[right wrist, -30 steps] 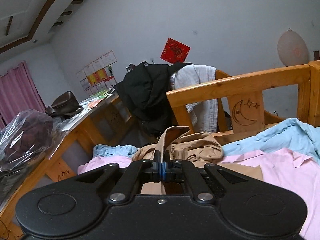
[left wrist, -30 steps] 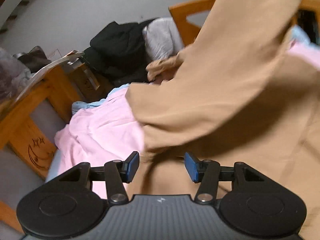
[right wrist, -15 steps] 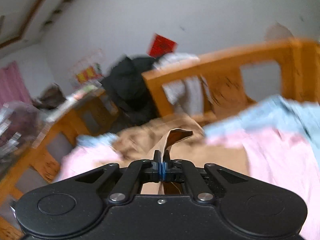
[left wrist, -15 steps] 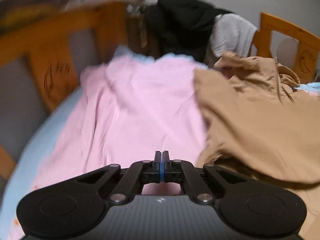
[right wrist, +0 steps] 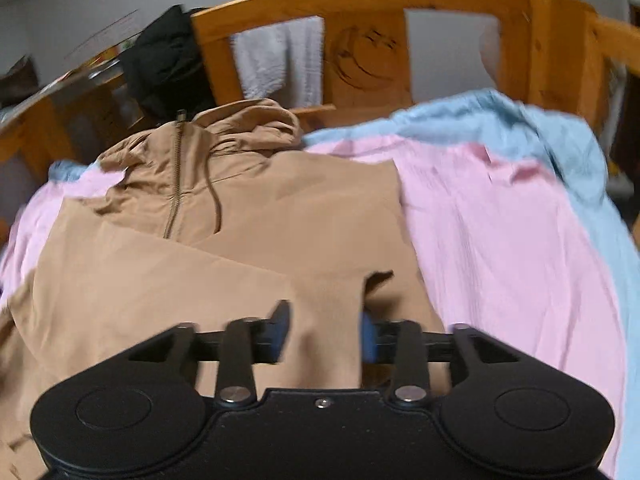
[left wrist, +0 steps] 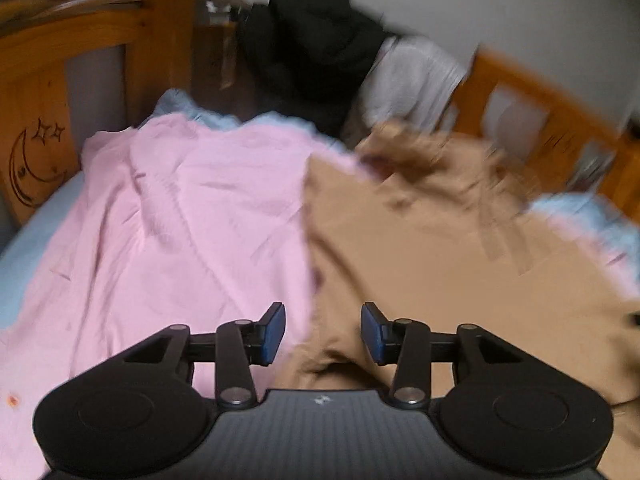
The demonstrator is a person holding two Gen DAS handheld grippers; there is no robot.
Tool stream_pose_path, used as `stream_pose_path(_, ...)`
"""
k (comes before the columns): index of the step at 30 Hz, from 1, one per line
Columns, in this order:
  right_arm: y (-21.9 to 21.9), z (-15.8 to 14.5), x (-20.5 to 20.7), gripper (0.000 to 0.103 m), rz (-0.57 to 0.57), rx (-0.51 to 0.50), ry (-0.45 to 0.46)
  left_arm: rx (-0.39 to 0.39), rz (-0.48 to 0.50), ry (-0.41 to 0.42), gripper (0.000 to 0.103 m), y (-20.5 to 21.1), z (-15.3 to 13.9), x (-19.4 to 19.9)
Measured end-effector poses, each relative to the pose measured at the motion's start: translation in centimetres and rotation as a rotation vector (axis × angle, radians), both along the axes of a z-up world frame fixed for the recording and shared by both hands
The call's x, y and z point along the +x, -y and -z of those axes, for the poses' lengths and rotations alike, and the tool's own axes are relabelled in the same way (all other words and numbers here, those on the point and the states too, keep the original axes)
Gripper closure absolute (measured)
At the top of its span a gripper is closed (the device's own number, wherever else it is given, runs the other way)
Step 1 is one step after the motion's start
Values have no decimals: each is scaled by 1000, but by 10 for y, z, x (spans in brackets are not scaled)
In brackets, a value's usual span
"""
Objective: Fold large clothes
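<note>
A tan hooded jacket [right wrist: 248, 240] with a zip and drawcord lies spread on a pink sheet [right wrist: 500, 240], hood toward the wooden headboard. It also shows in the left wrist view [left wrist: 440, 248], to the right. My right gripper [right wrist: 323, 334] is open, and a strip of the jacket's fabric lies between its jaws, loose. My left gripper [left wrist: 323, 332] is open and empty, just above the jacket's left edge where it meets the pink sheet [left wrist: 180, 220].
A wooden bed frame [right wrist: 368, 0] with moon and star carvings rings the bed. Black and white clothes [left wrist: 328, 60] hang over the rail at the back. A light blue cloth [right wrist: 560, 140] lies along the right side.
Both grippers have opened; half a second ago both were shut. The right one has let go of the jacket fabric, which now lies flat. Both views have swung downward toward the bed.
</note>
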State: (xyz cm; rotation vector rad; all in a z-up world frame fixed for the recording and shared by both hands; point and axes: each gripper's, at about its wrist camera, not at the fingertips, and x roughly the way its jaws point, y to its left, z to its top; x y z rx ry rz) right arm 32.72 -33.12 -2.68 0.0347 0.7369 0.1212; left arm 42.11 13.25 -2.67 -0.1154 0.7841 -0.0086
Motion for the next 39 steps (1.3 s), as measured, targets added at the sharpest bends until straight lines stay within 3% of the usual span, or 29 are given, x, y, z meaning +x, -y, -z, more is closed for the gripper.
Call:
stream_pose_path(3, -16, 13, -2, 38, -79, -107, -11, 54, -52, -101, 60, 6, 23, 23)
stream_pose_path(6, -24, 40, 2, 38, -89, -205, -96, 82, -44, -91, 59, 8, 29, 24)
stream_pose_path(9, -15, 36, 3, 39, -55, -143, -58, 82, -38, -76, 57, 10, 21, 15)
stream_pose_path(11, -14, 15, 9, 38, -48, -79, 13, 50, -44, -58, 50, 6, 14, 6)
stream_pose_path(12, -17, 5, 17, 35, -61, -70, 35, 36, -46, -47, 42, 4, 11, 2)
stream_pose_path(13, -25, -5, 31, 33, -83, -82, 57, 27, -46, -37, 34, 4, 8, -1)
stream_pose_path(18, -83, -31, 122, 32, -148, -224, 135, 1, 17, 4, 16, 12, 2, -16)
stream_pose_path(23, -141, -15, 210, 35, -211, -518, 144, -23, 67, 31, 10, 26, 4, -24)
stream_pose_path(30, -162, 6, 272, 37, -226, -677, 116, -46, 129, 36, 2, 21, 0, -35)
stream_pose_path(35, -161, 19, 296, 52, -190, -690, 99, -2, 161, 17, 2, 20, 2, -37)
stream_pose_path(37, -161, 21, 303, 64, -172, -682, 94, 28, 175, 7, 2, 21, 3, -38)
stream_pose_path(39, -157, 14, 304, 99, -151, -613, 109, 48, 191, 3, 2, 24, 2, -40)
